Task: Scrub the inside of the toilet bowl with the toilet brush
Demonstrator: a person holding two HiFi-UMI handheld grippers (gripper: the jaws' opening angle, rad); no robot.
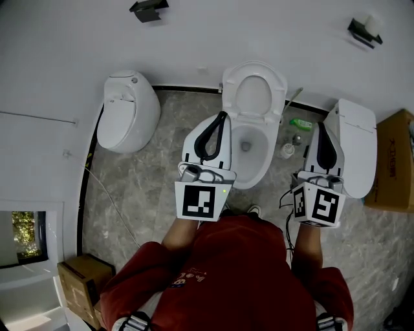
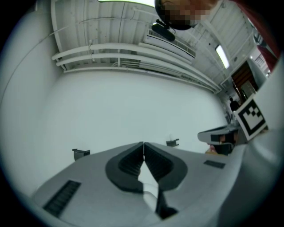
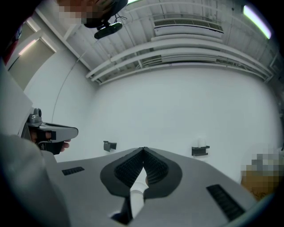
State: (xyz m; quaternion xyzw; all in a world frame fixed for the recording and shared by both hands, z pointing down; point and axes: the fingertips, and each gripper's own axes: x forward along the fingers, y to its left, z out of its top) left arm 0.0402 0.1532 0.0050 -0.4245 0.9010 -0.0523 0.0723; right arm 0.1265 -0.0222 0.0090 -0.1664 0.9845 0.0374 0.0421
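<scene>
The white toilet point(image 1: 253, 169) stands in the middle of the head view with its lid raised and its bowl open. My left gripper point(image 1: 224, 115) hovers over the bowl's left rim, shut with nothing in it. To the right of the toilet, my right gripper point(image 1: 319, 125) is also shut and empty. Both gripper views face a bare white wall, with the left gripper's point(image 2: 143, 144) jaws and the right gripper's point(image 3: 143, 149) jaws pressed tip to tip. A thin pale stick point(image 1: 293, 98) leans by the wall right of the toilet; I cannot tell if it is the brush.
Another white toilet point(image 1: 129, 111) stands at the left and a third point(image 1: 354, 145) at the right. A green bottle point(image 1: 301, 123) and a clear container point(image 1: 286, 150) sit between toilets. A cardboard box point(image 1: 396, 161) is far right, another point(image 1: 81, 284) bottom left. Dark brackets point(image 1: 149, 9) hang on the wall.
</scene>
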